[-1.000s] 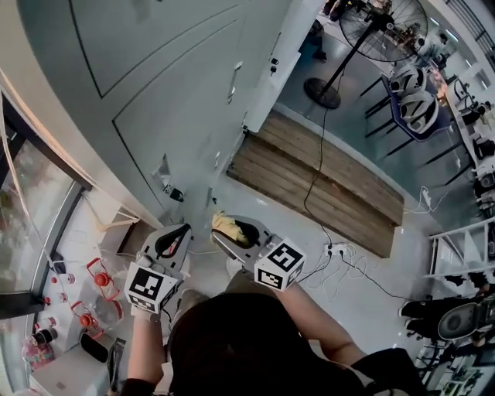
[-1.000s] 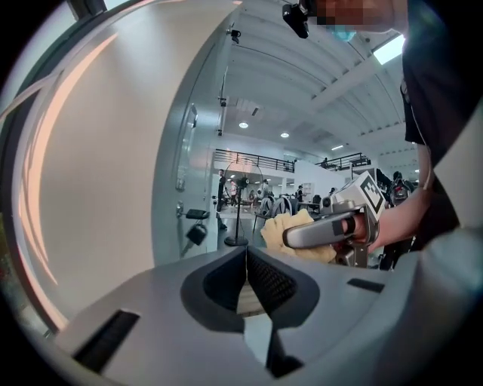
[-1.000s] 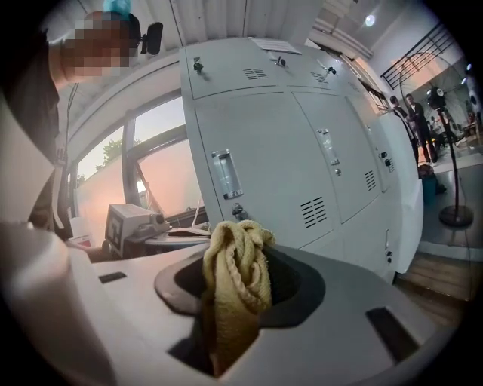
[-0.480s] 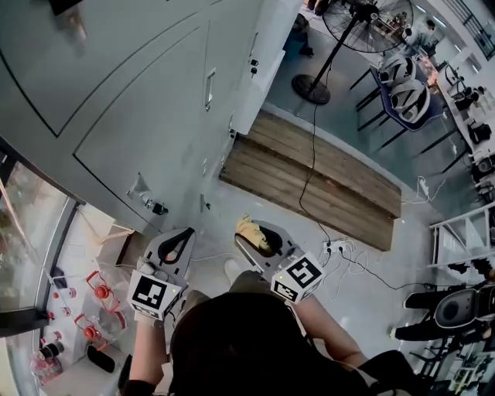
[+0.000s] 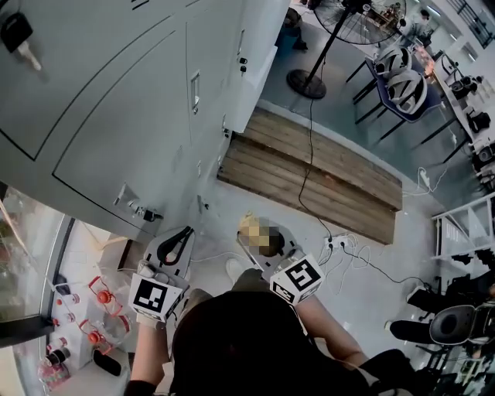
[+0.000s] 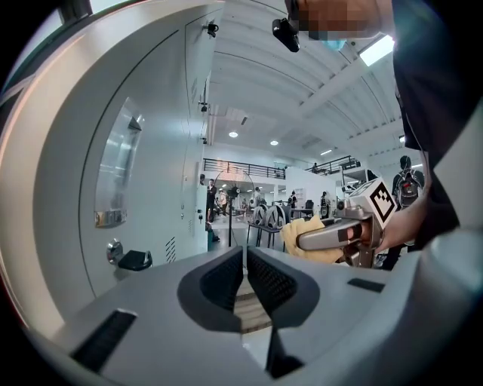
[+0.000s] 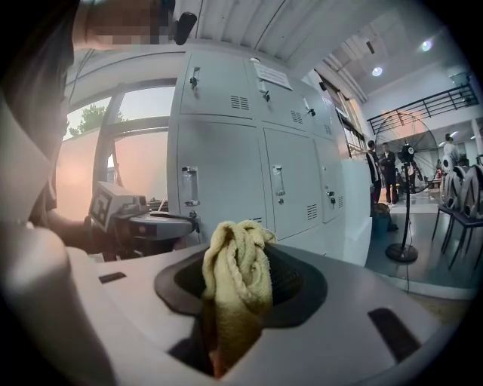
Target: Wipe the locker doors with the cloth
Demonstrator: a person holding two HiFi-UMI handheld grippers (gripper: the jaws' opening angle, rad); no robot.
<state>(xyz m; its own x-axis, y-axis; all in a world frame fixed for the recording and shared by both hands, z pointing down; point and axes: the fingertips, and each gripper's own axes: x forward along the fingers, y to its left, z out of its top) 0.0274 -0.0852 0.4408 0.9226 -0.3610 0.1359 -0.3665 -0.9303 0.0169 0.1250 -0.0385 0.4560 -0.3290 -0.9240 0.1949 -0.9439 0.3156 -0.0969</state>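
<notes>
Gripping yellow cloth (image 7: 235,260) in right tongs (image 7: 240,290), left tongs (image 6: 245,271) closed empty, locker doors (image 5: 116,100) shifted leftward since earlier

lockers (image 5: 116,100) at left, platform (image 5: 325,178) right of them, fan (image 5: 360,19) behind it. left gripper (image 5: 178,234) beside right gripper (image 5: 255,232), before the lockers; cloth (image 7: 234,271) between the right gripper's jaws.

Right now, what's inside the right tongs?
A bunched yellow cloth is clamped between the jaws of the right tongs, its top sticking out. Its lower end drops into the gap between them, hidden from view.
</notes>
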